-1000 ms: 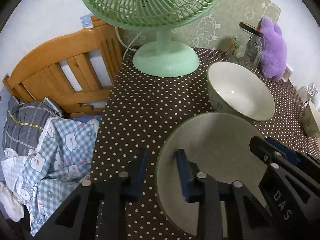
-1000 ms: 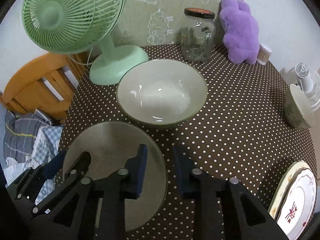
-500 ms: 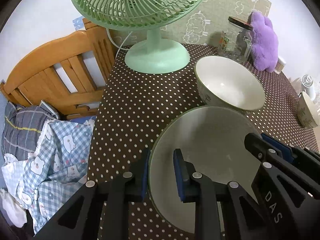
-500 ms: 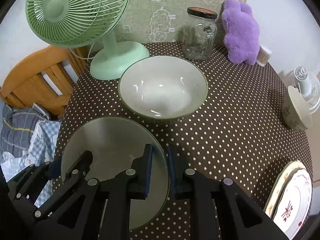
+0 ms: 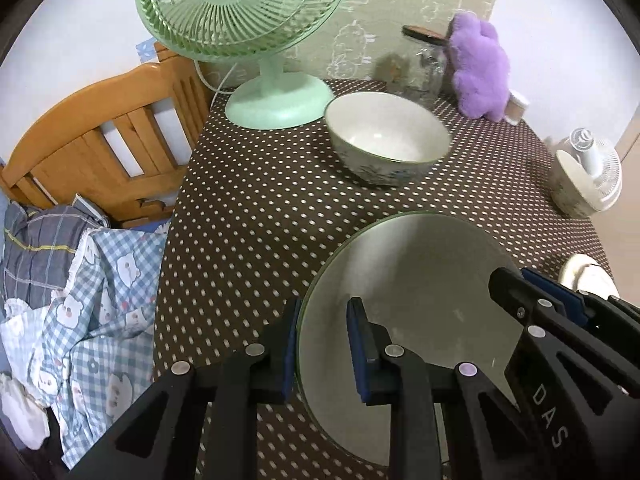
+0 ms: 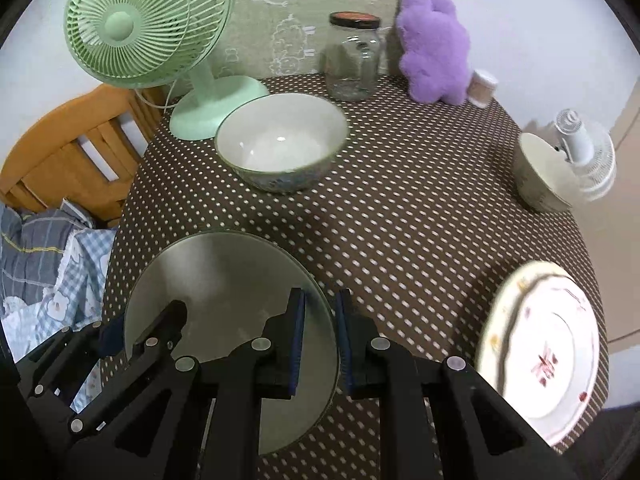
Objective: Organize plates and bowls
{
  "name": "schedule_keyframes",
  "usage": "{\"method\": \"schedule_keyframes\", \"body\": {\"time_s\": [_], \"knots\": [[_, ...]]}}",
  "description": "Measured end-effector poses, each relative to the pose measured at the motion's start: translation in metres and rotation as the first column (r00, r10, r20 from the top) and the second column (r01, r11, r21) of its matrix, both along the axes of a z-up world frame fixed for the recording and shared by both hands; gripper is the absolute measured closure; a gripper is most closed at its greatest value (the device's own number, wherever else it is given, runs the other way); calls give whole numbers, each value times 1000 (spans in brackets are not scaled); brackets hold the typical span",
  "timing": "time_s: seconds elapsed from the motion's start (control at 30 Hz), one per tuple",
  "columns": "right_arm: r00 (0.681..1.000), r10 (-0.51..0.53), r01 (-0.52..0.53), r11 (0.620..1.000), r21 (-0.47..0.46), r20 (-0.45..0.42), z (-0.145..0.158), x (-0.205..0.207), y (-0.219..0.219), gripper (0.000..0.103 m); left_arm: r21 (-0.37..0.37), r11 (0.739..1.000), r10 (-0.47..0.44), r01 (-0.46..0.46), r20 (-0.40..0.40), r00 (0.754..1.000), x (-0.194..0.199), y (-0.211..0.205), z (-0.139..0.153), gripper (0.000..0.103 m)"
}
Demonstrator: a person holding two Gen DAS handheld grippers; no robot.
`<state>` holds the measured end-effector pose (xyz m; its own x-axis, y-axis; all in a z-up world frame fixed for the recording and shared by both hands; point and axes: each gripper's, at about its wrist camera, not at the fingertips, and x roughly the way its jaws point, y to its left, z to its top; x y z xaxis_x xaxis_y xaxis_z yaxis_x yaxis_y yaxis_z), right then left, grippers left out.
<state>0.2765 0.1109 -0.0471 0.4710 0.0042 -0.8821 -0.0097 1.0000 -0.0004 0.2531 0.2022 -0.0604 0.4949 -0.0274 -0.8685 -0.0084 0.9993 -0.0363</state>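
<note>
A plain grey-green plate (image 5: 412, 292) (image 6: 224, 280) hangs a little above the dotted tablecloth, held from both sides. My left gripper (image 5: 324, 320) is shut on its left rim, and it shows in the right wrist view as black fingers (image 6: 140, 320). My right gripper (image 6: 320, 308) is shut on the right rim and appears in the left wrist view (image 5: 516, 280). A large white bowl (image 5: 384, 136) (image 6: 280, 140) stands beyond the plate. A small bowl (image 6: 540, 176) (image 5: 568, 188) sits at the right edge. A white patterned plate (image 6: 540, 348) lies near right.
A green fan (image 6: 144, 24), a glass jar (image 6: 354, 56) and a purple plush toy (image 6: 434, 48) line the back of the round table (image 6: 400, 216). A small white fan (image 6: 580, 148) stands behind the small bowl. A wooden chair (image 5: 100, 136) and checked bedding (image 5: 80, 280) lie left.
Both grippers narrowed onto the plain plate's rim, then rose and drew back from the green fan with the plate between them. The patterned plate has come further into the right wrist view.
</note>
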Motion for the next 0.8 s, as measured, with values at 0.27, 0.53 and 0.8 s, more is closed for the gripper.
{"method": "schedule_keyframes", "body": {"time_s": [0.27, 0.53, 0.8], "knots": [[1000, 6, -6, 1000, 6, 4, 12, -34, -33, 84, -3, 1000, 15, -15, -10, 1000, -35, -34, 10, 82], [999, 33, -33, 999, 8, -4, 8, -58, -61, 84, 20, 999, 34, -34, -28, 999, -56, -63, 8, 82], [998, 55, -54, 996, 65, -7, 1, -67, -90, 93, -30, 999, 35, -36, -34, 999, -64, -87, 0, 86]]}}
